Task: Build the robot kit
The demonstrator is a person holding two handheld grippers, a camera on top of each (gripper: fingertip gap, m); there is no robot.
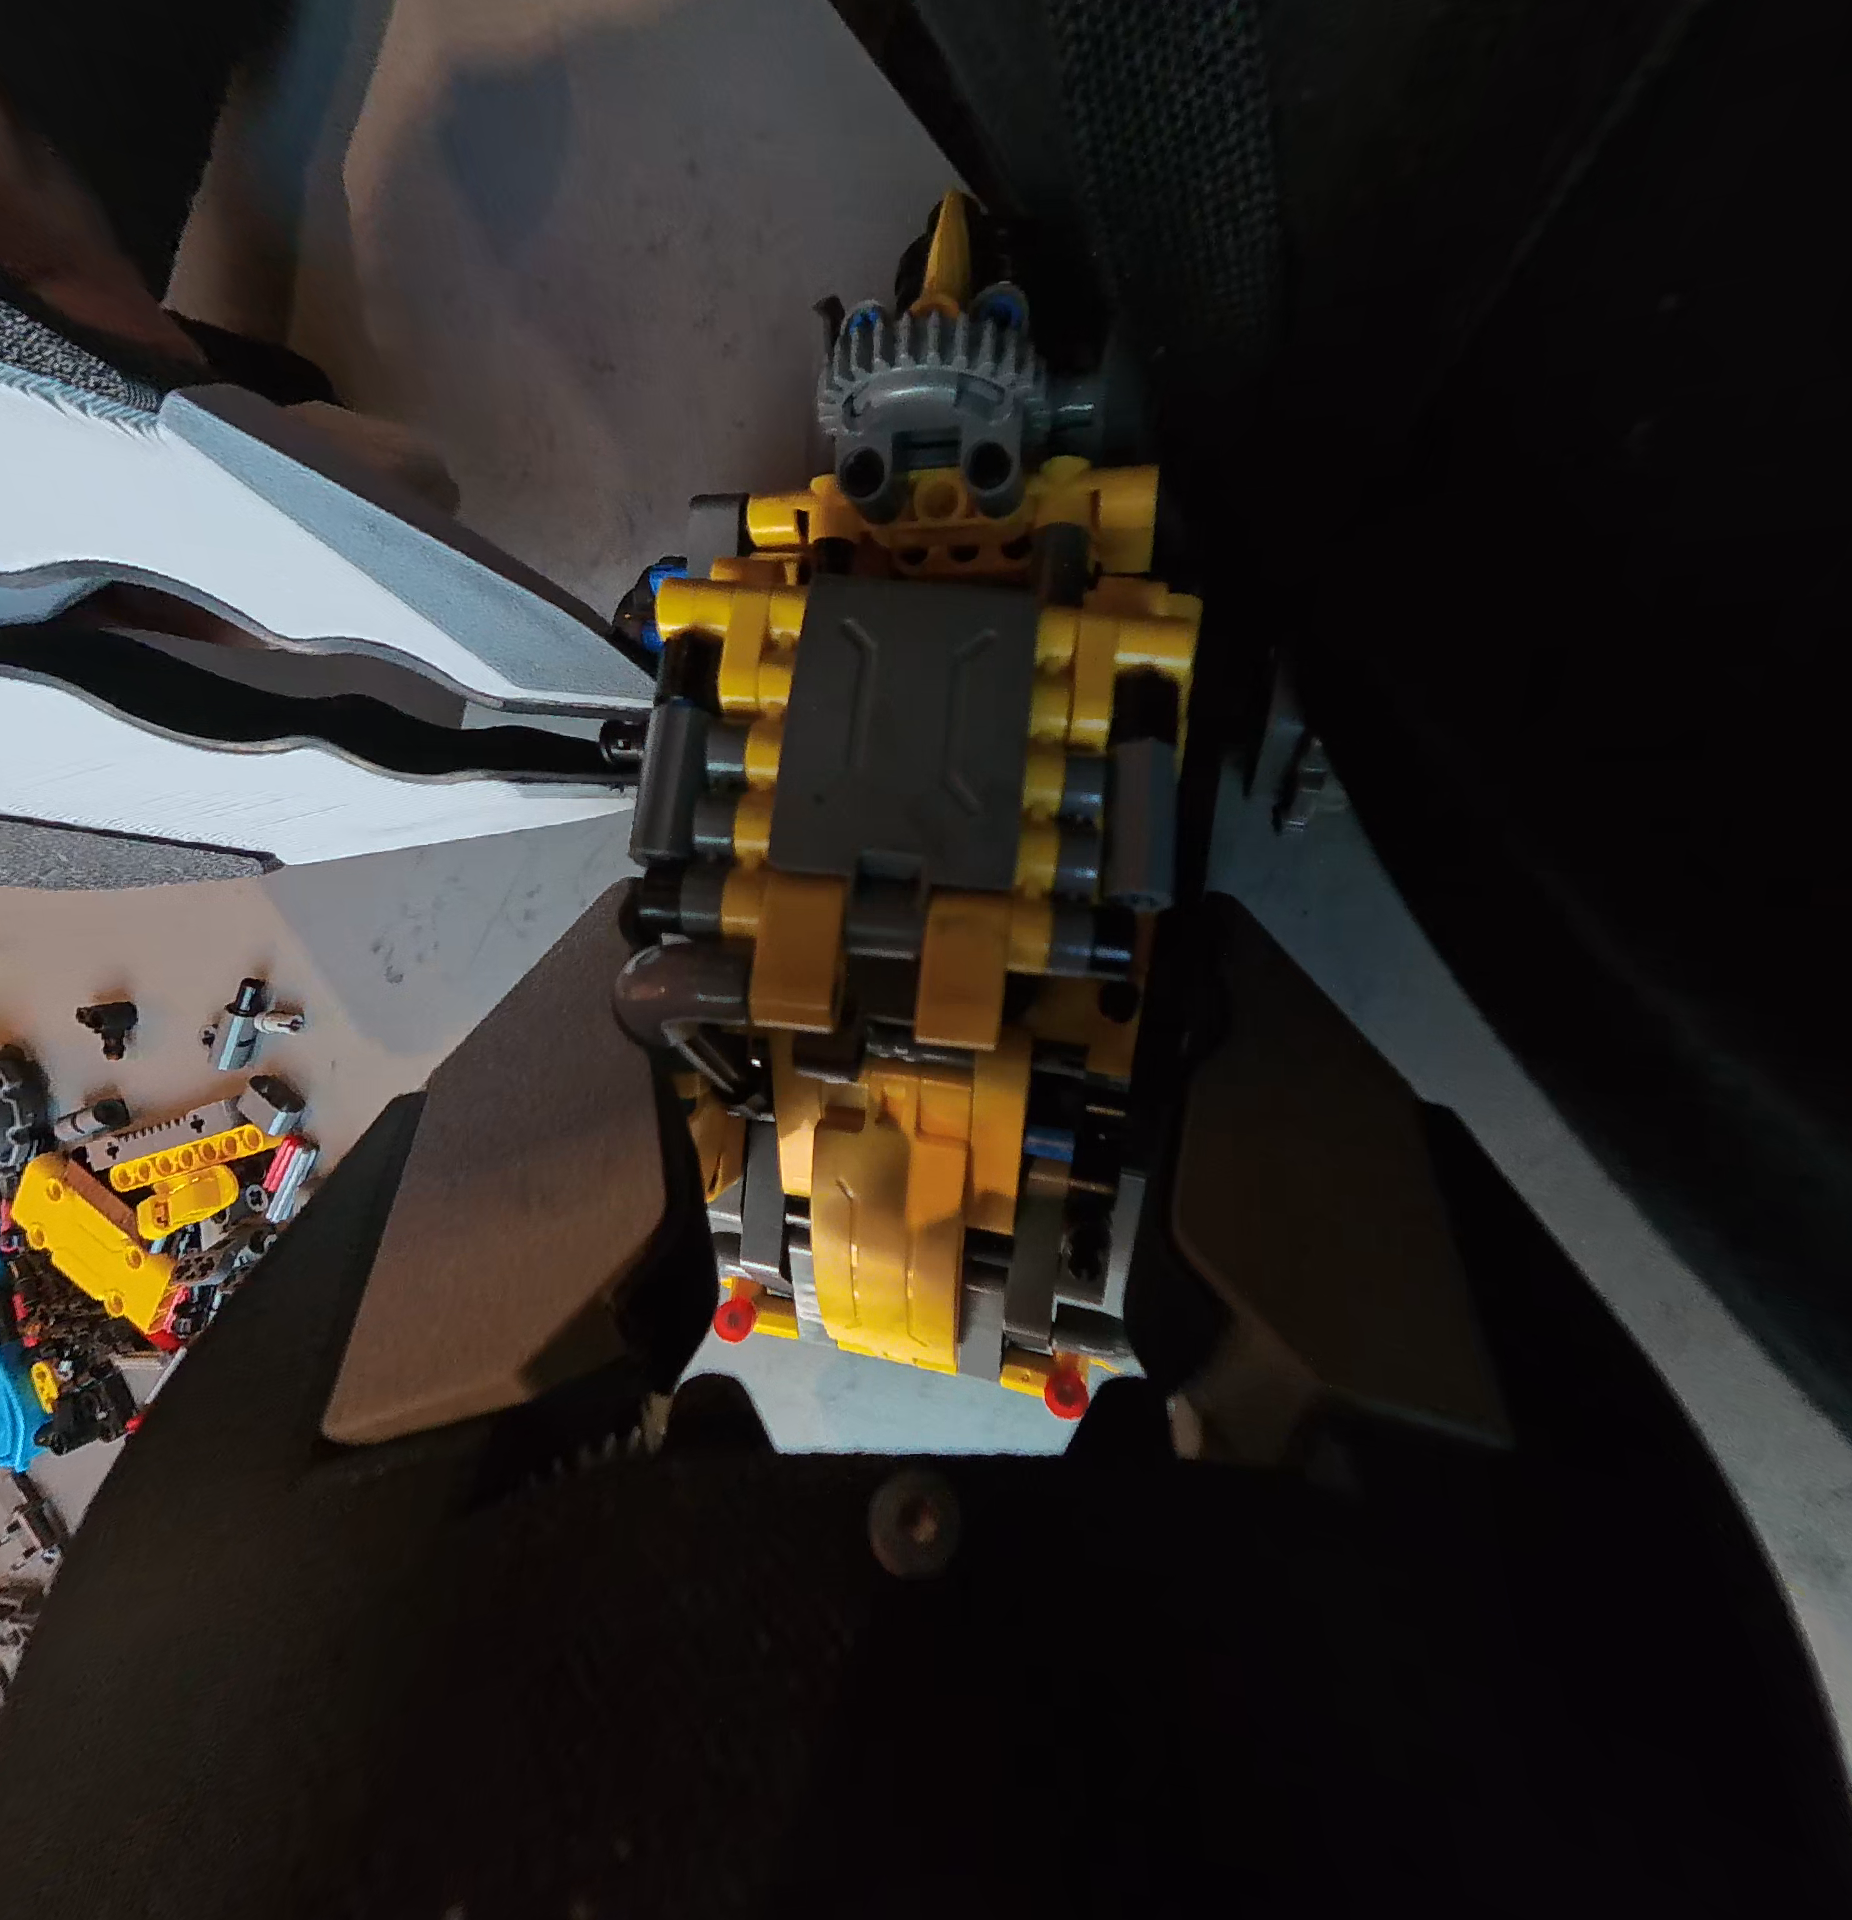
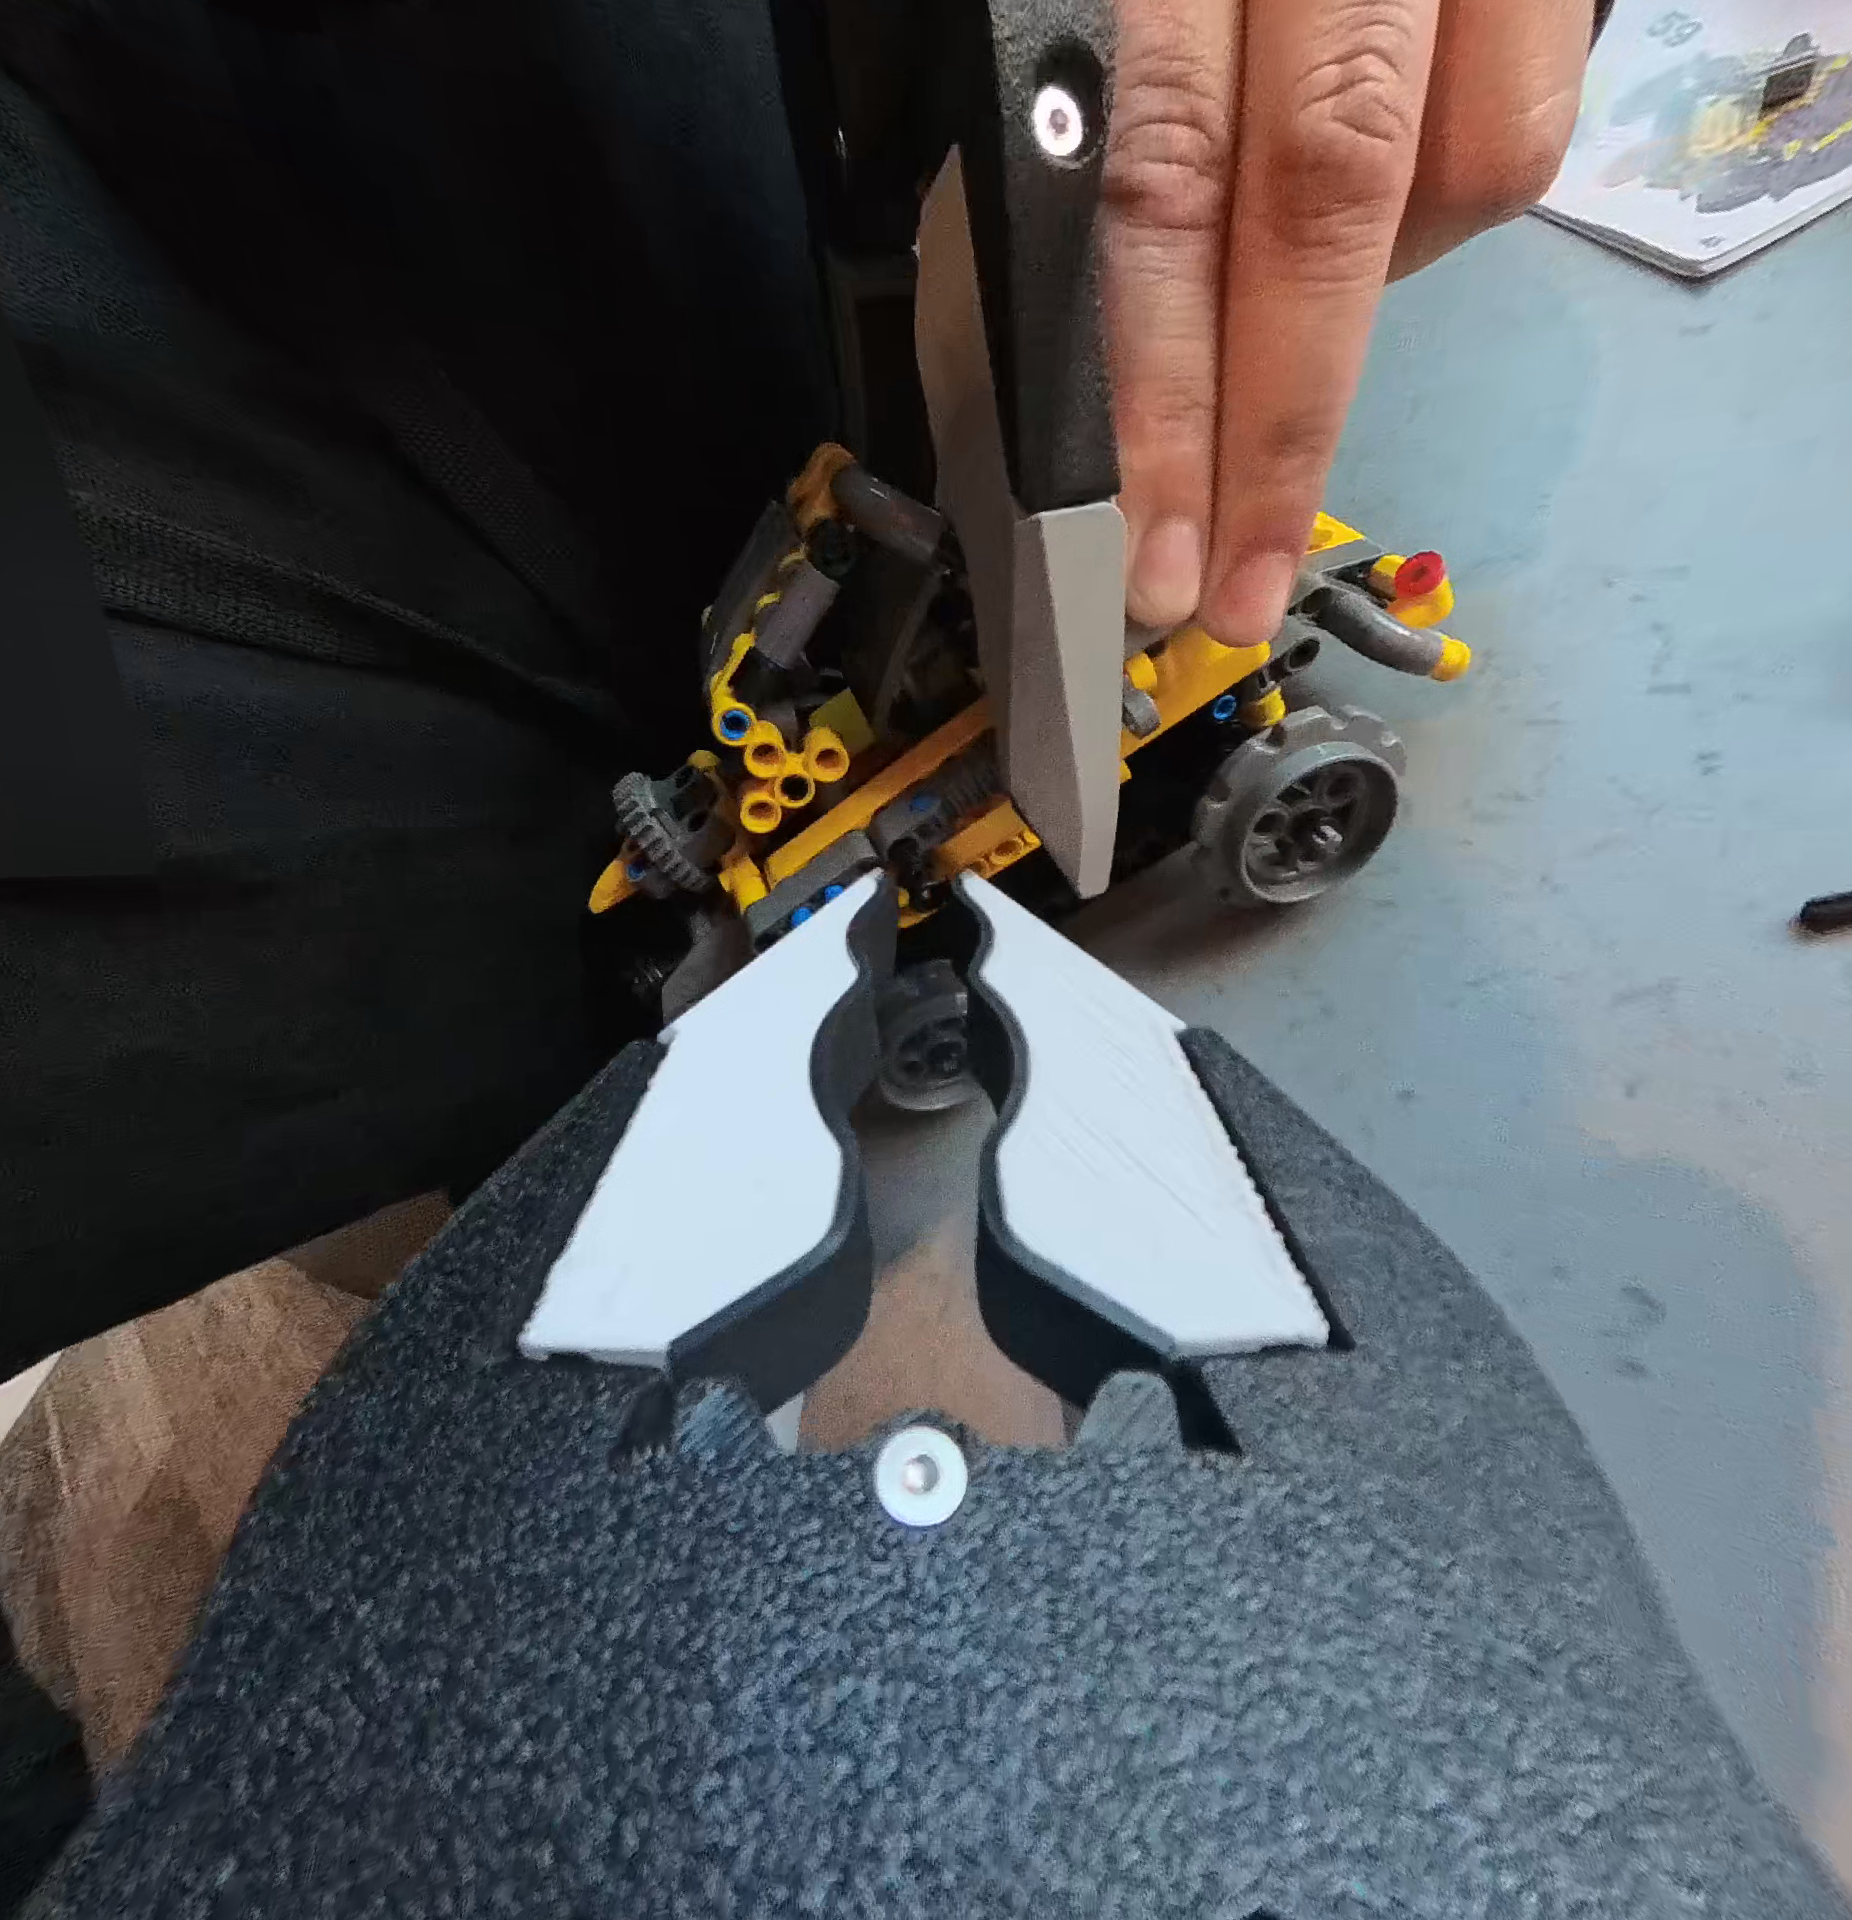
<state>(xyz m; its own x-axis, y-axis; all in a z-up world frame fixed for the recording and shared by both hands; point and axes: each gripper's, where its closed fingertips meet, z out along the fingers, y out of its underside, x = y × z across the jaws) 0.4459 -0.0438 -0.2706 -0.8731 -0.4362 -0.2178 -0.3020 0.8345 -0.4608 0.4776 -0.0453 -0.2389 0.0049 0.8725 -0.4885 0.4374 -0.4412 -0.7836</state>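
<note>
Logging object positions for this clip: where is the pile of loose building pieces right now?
The pile of loose pieces lies at the lower left of the left wrist view, on the grey table, left of the yellow model vehicle held by the left hand-held gripper.

The right claw [image 2: 922,883] has white, wavy-edged fingers [image 2: 1109,1153] set in a coarse black textured body with one silver screw [image 2: 920,1475]. The left claw [image 1: 922,1039] is matte black with dark grey wedge-shaped fingers [image 1: 506,1195] and a dark screw [image 1: 911,1522]. The person wears black clothing [image 2: 330,623].
</note>
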